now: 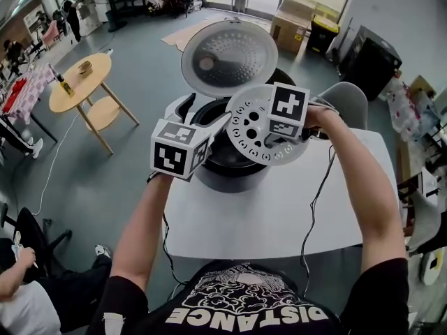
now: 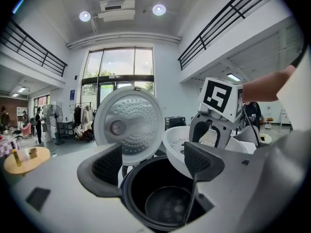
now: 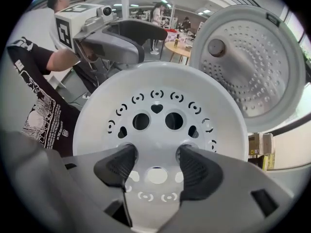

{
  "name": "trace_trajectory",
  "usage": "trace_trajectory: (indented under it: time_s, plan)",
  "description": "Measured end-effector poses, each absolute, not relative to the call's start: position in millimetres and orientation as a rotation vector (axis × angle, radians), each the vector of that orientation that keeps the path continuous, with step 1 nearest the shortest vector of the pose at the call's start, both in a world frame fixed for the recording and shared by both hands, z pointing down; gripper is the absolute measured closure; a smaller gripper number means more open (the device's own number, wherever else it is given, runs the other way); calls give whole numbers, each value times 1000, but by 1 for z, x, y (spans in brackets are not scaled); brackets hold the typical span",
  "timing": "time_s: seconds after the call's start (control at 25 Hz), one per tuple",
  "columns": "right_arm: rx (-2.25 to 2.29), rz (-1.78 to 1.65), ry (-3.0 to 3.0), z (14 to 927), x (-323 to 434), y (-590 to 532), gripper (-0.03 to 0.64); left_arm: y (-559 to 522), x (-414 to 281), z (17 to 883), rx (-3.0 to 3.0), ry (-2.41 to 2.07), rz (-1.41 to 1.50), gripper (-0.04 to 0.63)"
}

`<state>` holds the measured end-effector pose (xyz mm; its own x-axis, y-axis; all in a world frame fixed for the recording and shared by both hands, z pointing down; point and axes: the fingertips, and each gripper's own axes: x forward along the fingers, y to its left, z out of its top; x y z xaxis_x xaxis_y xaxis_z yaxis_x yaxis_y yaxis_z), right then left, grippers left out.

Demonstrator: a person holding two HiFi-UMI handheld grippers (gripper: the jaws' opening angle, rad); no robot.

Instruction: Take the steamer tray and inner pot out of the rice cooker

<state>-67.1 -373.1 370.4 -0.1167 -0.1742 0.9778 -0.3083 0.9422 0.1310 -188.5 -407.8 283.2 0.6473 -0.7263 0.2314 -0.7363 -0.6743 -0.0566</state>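
Right hand-held gripper (image 3: 156,155) is clamped on steamer tray (image 3: 160,93) at the bridge btwn its centre holes, tray tilted just above rice cooker (image 1: 230,176). Narrow hold, so tray could pivot or slip and fall onto inner pot (image 2: 167,205) inside cooker. Left hand-held gripper (image 2: 154,161) is over cooker's rim, jaws apart & empty.

Rnd wood table (image 1: 75,91), cardbd boxes (image 1: 293,23)

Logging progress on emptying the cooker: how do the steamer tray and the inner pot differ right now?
The steamer tray is white and pierced with holes; the inner pot is dark and solid. The steamer tray is lifted out, tilted, in the right gripper; the inner pot sits in the rice cooker. Both are round.
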Motion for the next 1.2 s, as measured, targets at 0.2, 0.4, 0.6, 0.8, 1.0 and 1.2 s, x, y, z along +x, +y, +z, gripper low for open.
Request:
trace_trajectory:
  time_s: [0.2, 0.4, 0.6, 0.8, 1.0, 1.2]
  plan:
    - [443, 163, -1698, 362, -28, -353, 313, -395, -143, 278, 2865, -1147, 365, 206]
    - [528, 218, -1685, 363, 25, -331, 313, -382, -85, 281, 2922, -1020, 369, 206]
    - [589, 276, -1682, 367, 85, -297, 313, -356, -23, 279, 2969, -929, 388, 206]
    - [624, 324, -1685, 385, 166, -264, 313, -333, 59, 282, 3001, -880, 399, 206]
    - [626, 357, -1686, 409, 243, -234, 313, -309, 144, 297, 3013, -841, 411, 206]
    - [644, 402, -1694, 433, 299, -212, 313, -296, 211, 322, 2976, -781, 432, 207]
